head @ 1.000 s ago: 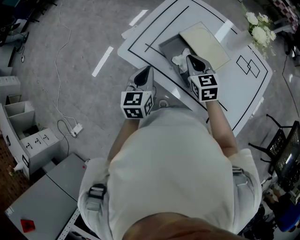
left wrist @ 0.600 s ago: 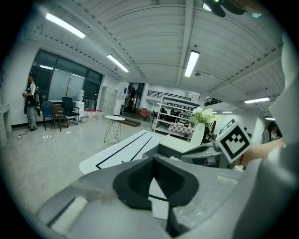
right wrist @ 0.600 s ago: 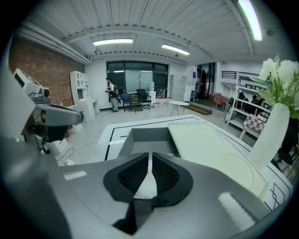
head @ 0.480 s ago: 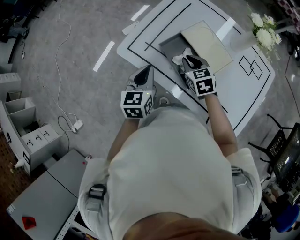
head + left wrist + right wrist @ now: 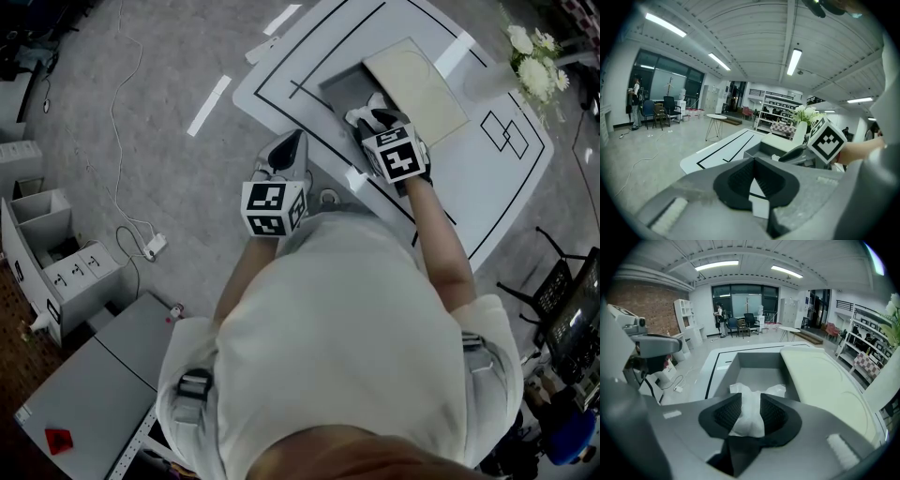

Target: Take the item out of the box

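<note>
- My right gripper (image 5: 375, 117) (image 5: 751, 401) points down into the grey open box (image 5: 337, 89) (image 5: 759, 363). Its jaws have just been opening and now stand apart.
- The white crumpled item (image 5: 359, 115) (image 5: 749, 418) sits between the pads, which aren't clamping it. It's in the box's near end, w/ flaps spread on the box floor to the left & right of the jaws.
- The cream flat lid (image 5: 417, 84) (image 5: 825, 380) lies along the box's right side, just beside my right jaw. The box's left wall is close on the other side, so it's a tight slot.
- My left gripper (image 5: 292, 141) (image 5: 753, 161) has its jaws together w/ nothing in them. It hangs off the near left edge of the white table with black lines (image 5: 487, 178) (image 5: 717, 152), well apart from the box.
- The bunch of white flowers (image 5: 530, 66) (image 5: 806, 112) stands at the table's far right, clear of the box.
- On the floor to the left: a thin white cable (image 5: 122, 141) running to a white power strip (image 5: 152, 255), plus white tape strips (image 5: 208, 105).
- The grey storage cabinets (image 5: 56, 272) are at the near left.
- Far across the room, the right gripper view shows dark office chairs (image 5: 740, 324) & a person standing (image 5: 719, 315) by the windows.
</note>
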